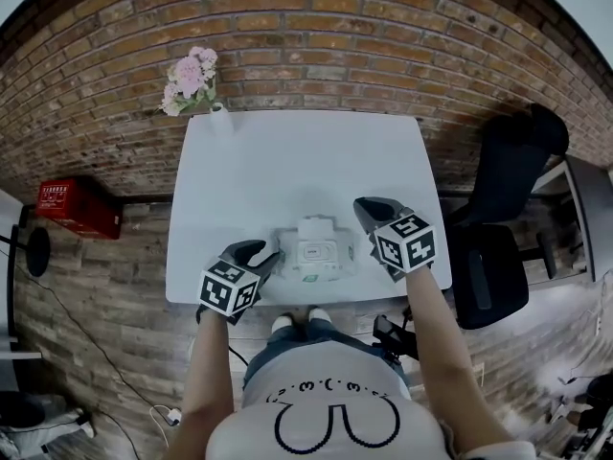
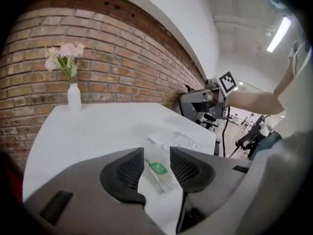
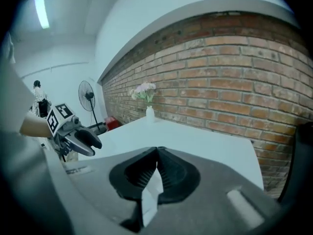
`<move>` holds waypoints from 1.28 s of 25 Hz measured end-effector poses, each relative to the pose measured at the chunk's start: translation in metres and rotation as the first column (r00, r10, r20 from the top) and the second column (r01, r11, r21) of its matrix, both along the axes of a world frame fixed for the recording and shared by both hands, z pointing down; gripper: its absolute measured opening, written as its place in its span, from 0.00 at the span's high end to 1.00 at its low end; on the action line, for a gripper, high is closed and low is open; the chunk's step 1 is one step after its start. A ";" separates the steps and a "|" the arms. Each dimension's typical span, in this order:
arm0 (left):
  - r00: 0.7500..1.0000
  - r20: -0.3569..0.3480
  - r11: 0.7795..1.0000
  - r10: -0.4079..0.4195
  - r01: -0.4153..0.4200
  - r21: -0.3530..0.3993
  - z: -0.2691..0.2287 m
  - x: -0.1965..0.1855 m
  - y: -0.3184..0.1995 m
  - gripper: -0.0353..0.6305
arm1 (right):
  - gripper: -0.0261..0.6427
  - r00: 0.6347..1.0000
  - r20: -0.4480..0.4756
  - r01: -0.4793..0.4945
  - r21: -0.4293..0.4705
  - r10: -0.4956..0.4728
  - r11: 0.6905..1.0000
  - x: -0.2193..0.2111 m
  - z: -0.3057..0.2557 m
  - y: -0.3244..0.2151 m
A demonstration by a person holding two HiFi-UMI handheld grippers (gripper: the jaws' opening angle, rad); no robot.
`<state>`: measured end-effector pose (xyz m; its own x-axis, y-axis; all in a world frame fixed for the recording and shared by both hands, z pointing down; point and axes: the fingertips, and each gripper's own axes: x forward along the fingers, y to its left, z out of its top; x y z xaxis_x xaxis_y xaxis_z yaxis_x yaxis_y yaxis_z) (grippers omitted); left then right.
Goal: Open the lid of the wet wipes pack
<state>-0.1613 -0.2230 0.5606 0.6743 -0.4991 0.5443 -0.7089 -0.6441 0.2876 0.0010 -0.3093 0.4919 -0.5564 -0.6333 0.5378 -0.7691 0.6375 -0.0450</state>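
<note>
- White table [image 1: 287, 161] against brick wall [image 1: 316, 46]; vase of pink flowers [image 1: 194, 80] at table's 11 o'clock, black chair [image 1: 498, 218] at 3.
- Wet wipes pack [image 1: 316, 252] lies at table's 6 o'clock edge.
- Left gripper [image 2: 156, 156] jaws apart, pack edge showing in the gap; right gripper [image 3: 157, 153] jaws together, empty.
- Only right gripper view shows standing fan [image 3: 87, 97].

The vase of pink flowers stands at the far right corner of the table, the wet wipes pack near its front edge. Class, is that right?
No: the head view shows the vase at the far left corner of the table. The wet wipes pack does lie near the front edge.
</note>
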 end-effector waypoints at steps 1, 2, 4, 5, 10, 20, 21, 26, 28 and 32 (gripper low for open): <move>1.000 -0.013 0.999 -0.021 0.021 0.032 -0.011 -0.004 -0.006 0.70 | 0.97 1.000 0.008 -0.008 0.026 0.007 1.000 0.001 -0.010 0.002; 0.999 -0.027 0.997 -0.040 0.041 0.065 -0.023 -0.007 -0.012 0.70 | 0.96 1.000 0.013 -0.015 0.054 0.014 0.998 0.002 -0.020 0.005; 0.996 -0.055 0.987 -0.069 0.076 0.139 -0.049 -0.012 -0.022 0.70 | 0.97 0.999 0.018 -0.030 0.116 0.028 0.993 0.001 -0.041 0.010; 0.994 -0.070 0.979 -0.079 0.091 0.181 -0.063 -0.013 -0.026 0.70 | 0.97 0.999 0.025 -0.042 0.149 0.038 0.988 0.001 -0.052 0.014; 0.970 -0.224 0.902 -0.092 0.177 0.393 -0.144 -0.015 -0.034 0.70 | 0.97 0.985 0.150 -0.133 0.307 0.090 0.943 -0.009 -0.113 0.037; 0.940 -0.308 0.802 -0.148 0.297 0.519 -0.212 -0.030 -0.041 0.95 | 0.97 0.969 0.199 -0.225 0.465 0.146 0.856 -0.021 -0.189 0.078; 0.942 -0.300 0.795 -0.153 0.298 0.529 -0.216 -0.031 -0.041 0.95 | 0.97 0.969 0.197 -0.226 0.471 0.148 0.853 -0.022 -0.193 0.081; 0.952 -0.257 0.754 -0.164 0.289 0.590 -0.237 -0.032 -0.036 0.95 | 0.97 0.963 0.234 -0.237 0.496 0.134 0.835 -0.027 -0.206 0.095; 0.955 -0.240 0.736 -0.174 0.288 0.613 -0.245 -0.032 -0.032 0.95 | 0.97 0.962 0.242 -0.237 0.510 0.127 0.827 -0.025 -0.209 0.097; 0.952 -0.216 0.704 -0.215 0.305 0.641 -0.255 -0.032 -0.023 0.95 | 0.97 0.956 0.265 -0.244 0.487 0.124 0.839 -0.015 -0.208 0.099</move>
<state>-0.1929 -0.2462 0.3054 0.4976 -0.8650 -0.0649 -0.8673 -0.4954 -0.0483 -0.0145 -0.2102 0.2839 -0.4650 -0.8853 -0.0086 -0.8834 0.4634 0.0694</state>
